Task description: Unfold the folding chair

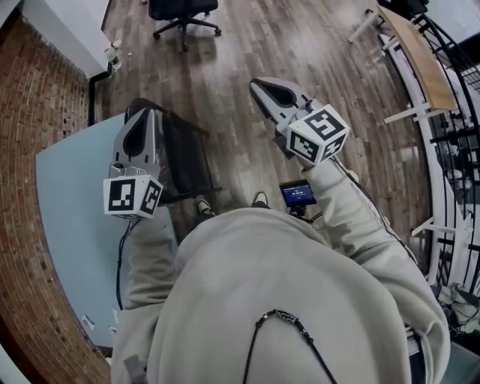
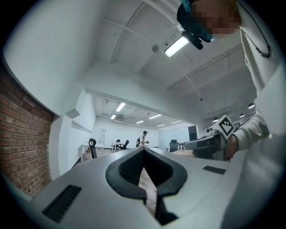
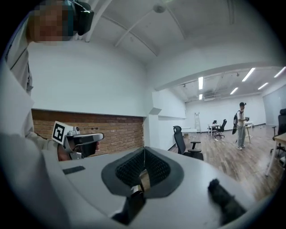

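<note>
On the wood floor (image 1: 247,52) before my feet, the chair (image 1: 184,161) stands black and apparently folded, just right of my left gripper (image 1: 139,120). That claw and my right gripper (image 1: 262,86) are both closed tight, holding nothing. A blue surface (image 1: 67,195) lies left.

Dark wood-plank floor (image 1: 247,67) carries the black folding chair (image 1: 184,161), folded and upright just beside a pale blue surface (image 1: 71,217) along the brick wall (image 1: 37,90), an office chair (image 1: 180,9) far back, and a wooden-topped table (image 1: 420,60) at right.
</note>
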A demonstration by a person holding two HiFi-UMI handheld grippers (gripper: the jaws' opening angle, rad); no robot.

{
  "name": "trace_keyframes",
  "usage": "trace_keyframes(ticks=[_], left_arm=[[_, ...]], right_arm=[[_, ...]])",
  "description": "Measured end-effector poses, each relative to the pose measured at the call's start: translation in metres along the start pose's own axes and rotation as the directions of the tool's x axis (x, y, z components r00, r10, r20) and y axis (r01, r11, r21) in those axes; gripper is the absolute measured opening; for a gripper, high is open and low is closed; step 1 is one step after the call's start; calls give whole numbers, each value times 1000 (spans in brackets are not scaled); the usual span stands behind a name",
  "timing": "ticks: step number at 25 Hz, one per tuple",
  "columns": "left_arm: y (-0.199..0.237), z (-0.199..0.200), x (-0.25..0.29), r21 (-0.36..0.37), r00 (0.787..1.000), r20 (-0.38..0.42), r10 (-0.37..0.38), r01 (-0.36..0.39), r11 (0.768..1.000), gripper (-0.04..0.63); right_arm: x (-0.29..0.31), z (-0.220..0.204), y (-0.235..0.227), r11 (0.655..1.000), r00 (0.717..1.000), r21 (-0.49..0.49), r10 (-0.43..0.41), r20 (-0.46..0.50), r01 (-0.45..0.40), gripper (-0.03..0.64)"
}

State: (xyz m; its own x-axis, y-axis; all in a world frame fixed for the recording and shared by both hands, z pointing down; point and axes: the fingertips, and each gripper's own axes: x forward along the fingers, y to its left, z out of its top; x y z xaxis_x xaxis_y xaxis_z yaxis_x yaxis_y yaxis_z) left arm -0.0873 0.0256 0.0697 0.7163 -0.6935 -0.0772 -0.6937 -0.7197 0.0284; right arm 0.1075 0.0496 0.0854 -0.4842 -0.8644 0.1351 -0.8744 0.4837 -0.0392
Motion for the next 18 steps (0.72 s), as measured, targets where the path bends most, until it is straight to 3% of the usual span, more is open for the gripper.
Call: trace_keyframes(ticks=[3,5,8,10,12,14,16,18], left_arm=[[10,-17,13,14,987,-150,51,-49,999,6],[23,-34,20,63,957,-275,96,-82,995,6],[61,-62,12,69,912,-367,186,-173,983,14],[92,-86,-4,54,874,-420,245,-246,968,74],[116,-122,-24,63,810,-512,285,-295,953,198],[132,-164,-43,73,729,-618,293,-319,945,346],[149,-207,-64,32,655,-705,273,-355,934,377],[163,-240,-81,-82,627,-748,215,-409,909,383]], right_arm=[[28,-2,-14,996,998,78,47,-36,-44,11],[55,-10,-19,990,993,122,83,-80,-73,11],[102,-41,-9,971,977,209,151,-150,-118,15],[135,-77,13,949,950,275,221,-220,-157,99],[162,-126,39,926,901,334,287,-324,-175,201],[183,-181,63,904,832,393,344,-435,-169,240],[201,-239,90,885,744,439,396,-538,-153,250],[216,-299,114,882,647,452,424,-634,-134,259]])
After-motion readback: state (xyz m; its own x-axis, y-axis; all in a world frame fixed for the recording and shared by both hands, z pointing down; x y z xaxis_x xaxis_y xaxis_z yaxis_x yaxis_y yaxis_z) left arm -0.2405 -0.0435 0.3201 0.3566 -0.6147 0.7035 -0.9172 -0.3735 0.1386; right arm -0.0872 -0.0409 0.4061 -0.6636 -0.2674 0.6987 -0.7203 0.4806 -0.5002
